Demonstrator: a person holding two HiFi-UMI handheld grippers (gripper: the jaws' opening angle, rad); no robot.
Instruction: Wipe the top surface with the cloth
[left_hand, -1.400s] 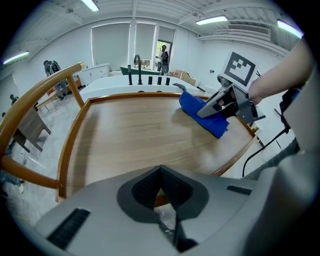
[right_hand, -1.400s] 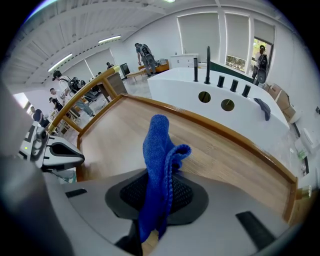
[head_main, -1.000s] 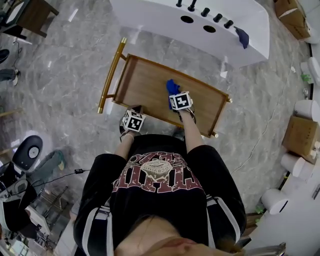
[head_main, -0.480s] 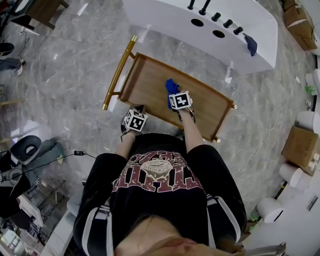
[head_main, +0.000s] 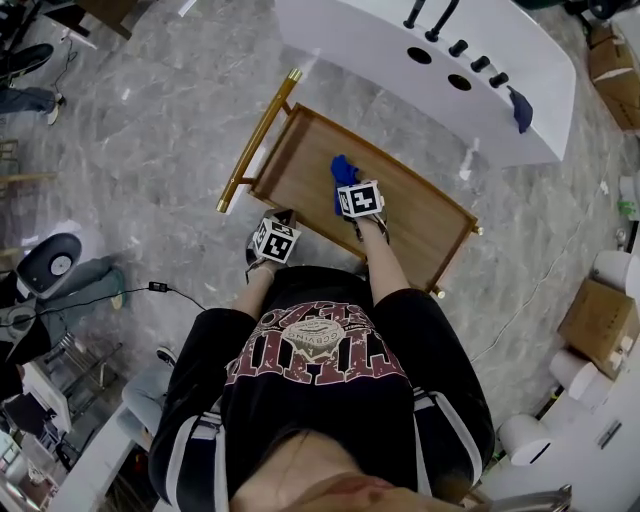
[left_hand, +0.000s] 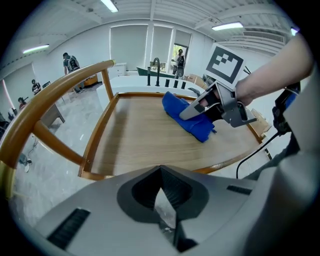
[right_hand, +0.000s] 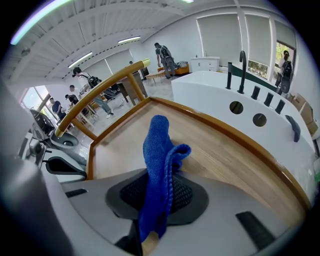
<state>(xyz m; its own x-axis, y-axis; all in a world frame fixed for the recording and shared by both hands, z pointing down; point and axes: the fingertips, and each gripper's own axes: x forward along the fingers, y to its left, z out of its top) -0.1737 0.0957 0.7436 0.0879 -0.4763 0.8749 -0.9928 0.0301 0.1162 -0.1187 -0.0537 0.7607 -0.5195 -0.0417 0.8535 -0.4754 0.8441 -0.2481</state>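
Gripping the blue cloth (right_hand: 159, 165) between its 2 jaws, the right gripper (head_main: 348, 190) holds it down on the wooden trolley top (head_main: 300, 160). In the left gripper view the cloth's lower fold lies flat against the wood under the slanted gripper. It sits about midway along the top, a little nearer the person's long edge than the far one.

The left gripper (left_hand: 161, 175) has its jaws closed together with nothing between them. It hangs just outside the near-left corner of the trolley top, beside the end that carries the gold handle (head_main: 258, 140), and takes no part in the wiping.

The job looks under way, not finished: cloth and surface are in contact at 1 spot in the middle. The wood shows no streaks, damp marks or dirt, so which parts are already wiped cannot be told. Judging by where the cloth lies, the handle end, the opposite end and the strips along the raised rim all remain to be covered.
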